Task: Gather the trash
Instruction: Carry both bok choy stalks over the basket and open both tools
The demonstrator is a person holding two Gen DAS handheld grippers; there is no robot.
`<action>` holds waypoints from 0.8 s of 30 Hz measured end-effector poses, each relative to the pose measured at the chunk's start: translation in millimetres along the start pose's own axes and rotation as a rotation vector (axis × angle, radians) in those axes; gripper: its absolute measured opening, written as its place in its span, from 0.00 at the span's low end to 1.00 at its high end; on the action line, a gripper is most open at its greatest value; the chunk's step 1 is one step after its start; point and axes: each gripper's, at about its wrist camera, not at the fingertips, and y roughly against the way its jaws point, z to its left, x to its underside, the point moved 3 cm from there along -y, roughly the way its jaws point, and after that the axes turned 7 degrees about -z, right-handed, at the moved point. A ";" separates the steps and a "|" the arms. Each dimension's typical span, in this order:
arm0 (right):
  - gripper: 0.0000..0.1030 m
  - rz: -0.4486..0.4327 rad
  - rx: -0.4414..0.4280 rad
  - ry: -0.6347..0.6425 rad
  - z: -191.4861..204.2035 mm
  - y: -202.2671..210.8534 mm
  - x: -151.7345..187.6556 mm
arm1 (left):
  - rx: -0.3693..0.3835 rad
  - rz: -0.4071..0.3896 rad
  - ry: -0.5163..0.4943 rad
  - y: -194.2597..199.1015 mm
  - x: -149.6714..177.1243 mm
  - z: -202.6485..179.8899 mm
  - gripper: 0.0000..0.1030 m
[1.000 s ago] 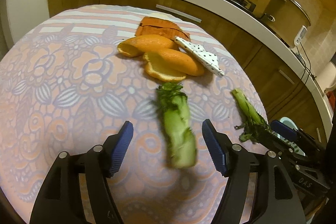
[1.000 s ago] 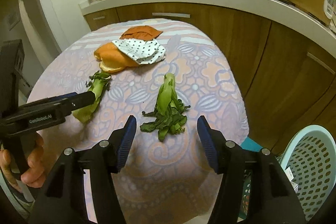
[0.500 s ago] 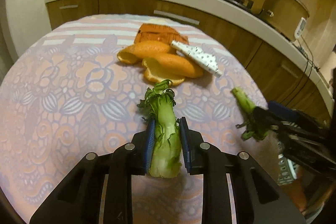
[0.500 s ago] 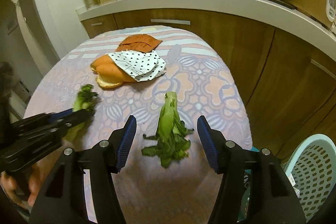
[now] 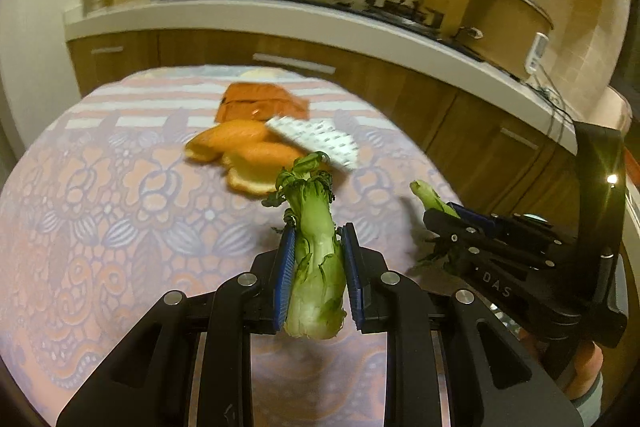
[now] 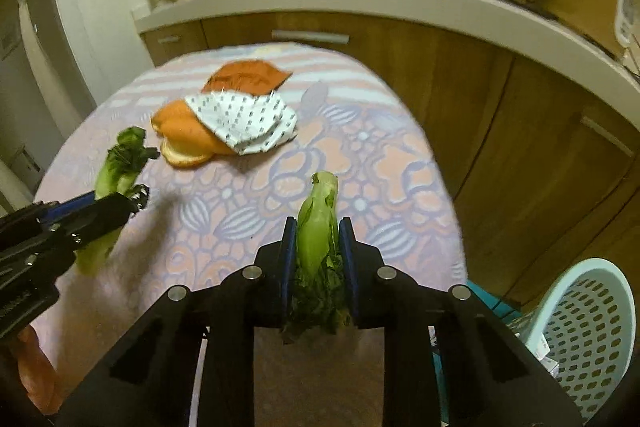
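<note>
The left gripper (image 5: pixel 318 277) pinches a thick bok choy stalk (image 5: pixel 316 259) between its blue pads, cut base toward the camera and dark leaves pointing forward, lifted above the patterned bench (image 5: pixel 100 211). The right gripper (image 6: pixel 318 267) clamps a second, leafier green stalk (image 6: pixel 318 227), pale tip forward and wilted leaves bunched at the pads. Ahead of both grippers on the bench lie orange peels (image 6: pixel 184 137), partly covered by a polka-dot paper (image 6: pixel 244 121), with a brown-orange wrapper (image 6: pixel 248 77) beyond them. A perforated pale basket (image 6: pixel 588 327) sits low, right of the right gripper, beside the bench.
</note>
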 end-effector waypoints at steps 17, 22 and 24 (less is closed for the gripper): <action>0.18 -0.162 0.220 -0.147 -122.5 115.7 15.0 | 0.270 -0.013 -0.178 -4.1 -10.7 -162.8 0.22; 0.18 -0.168 0.305 -0.218 -169.9 142.3 36.9 | 0.352 0.019 -0.237 -15.7 2.3 -213.8 0.22; 0.18 -0.170 0.328 -0.248 -186.1 149.1 44.9 | 0.375 0.039 -0.254 -21.8 10.2 -229.9 0.22</action>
